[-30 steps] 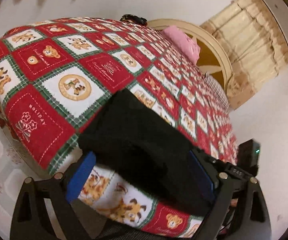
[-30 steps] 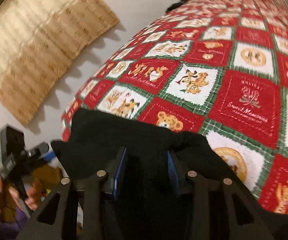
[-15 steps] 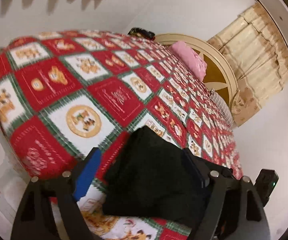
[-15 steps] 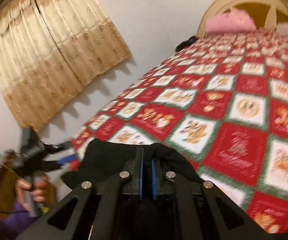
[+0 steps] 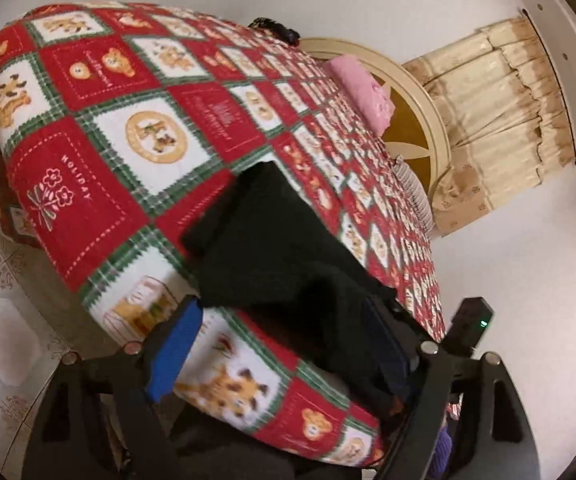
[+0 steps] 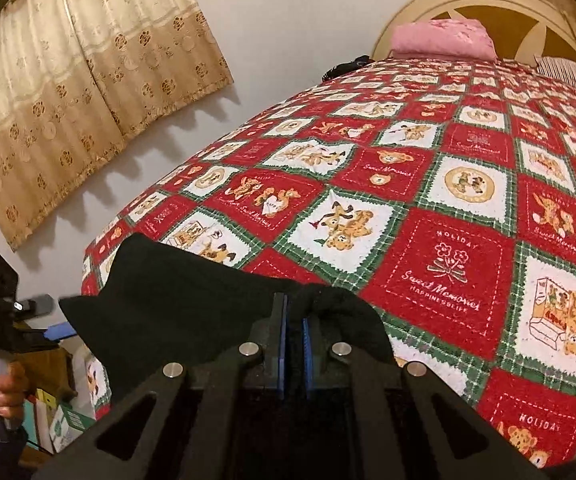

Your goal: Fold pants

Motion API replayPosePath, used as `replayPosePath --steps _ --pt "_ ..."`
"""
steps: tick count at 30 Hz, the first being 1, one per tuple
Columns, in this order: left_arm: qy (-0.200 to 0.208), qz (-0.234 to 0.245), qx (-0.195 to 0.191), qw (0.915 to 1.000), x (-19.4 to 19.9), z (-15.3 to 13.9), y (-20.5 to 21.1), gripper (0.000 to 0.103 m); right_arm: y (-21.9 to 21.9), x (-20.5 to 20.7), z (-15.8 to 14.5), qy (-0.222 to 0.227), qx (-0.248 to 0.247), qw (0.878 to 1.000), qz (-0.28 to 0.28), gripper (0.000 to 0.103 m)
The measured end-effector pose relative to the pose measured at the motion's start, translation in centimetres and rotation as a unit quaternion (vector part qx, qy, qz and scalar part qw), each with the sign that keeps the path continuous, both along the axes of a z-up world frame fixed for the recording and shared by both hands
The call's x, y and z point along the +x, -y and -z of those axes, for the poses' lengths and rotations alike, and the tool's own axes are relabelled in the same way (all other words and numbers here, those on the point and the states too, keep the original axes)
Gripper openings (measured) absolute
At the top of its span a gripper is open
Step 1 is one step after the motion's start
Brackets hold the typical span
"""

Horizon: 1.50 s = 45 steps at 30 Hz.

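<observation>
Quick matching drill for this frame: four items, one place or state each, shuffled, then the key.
1. black pants
2. pink folded cloth
3. right gripper
4. left gripper

A. by the headboard
B. jaws wide apart
C. at the near edge of the bedspread
D. pinched shut on fabric

Pairs: 1-C, 2-A, 3-D, 4-B

A pink pillow (image 6: 442,38) lies by the headboard (image 6: 500,12) on the patchwork bedspread (image 6: 428,184).

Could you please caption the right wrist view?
Right gripper pinches black pants at the edge of a red patchwork bedspread.
</observation>
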<state>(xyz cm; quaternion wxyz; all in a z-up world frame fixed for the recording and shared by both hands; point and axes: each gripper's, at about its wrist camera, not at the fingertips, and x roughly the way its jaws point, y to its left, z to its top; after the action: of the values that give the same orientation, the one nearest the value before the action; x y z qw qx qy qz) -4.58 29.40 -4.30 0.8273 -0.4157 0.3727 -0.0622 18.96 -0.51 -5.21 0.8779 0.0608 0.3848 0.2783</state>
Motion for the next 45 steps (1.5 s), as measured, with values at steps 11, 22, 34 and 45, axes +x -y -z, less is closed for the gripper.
replayPosePath --steps 11,22,34,45 --pt "-0.034 -0.041 -0.092 0.9944 1.4 2.4 -1.0 0.095 0.1 0.0 0.2 -0.006 0.005 1.0 0.002 0.007" --pt "-0.002 -0.078 -0.127 0.9889 1.9 3.3 -1.6 0.017 -0.3 -0.3 0.0 -0.001 -0.003 1.0 -0.002 0.007" --pt "0.084 0.011 0.045 0.9954 5.6 -2.4 -0.6 0.014 -0.3 -0.8 -0.5 0.024 -0.014 1.0 0.01 0.007" --pt "0.03 0.094 0.331 0.9384 9.3 2.1 -1.8 0.011 -0.2 0.9 0.6 -0.02 -0.049 0.998 0.043 0.007"
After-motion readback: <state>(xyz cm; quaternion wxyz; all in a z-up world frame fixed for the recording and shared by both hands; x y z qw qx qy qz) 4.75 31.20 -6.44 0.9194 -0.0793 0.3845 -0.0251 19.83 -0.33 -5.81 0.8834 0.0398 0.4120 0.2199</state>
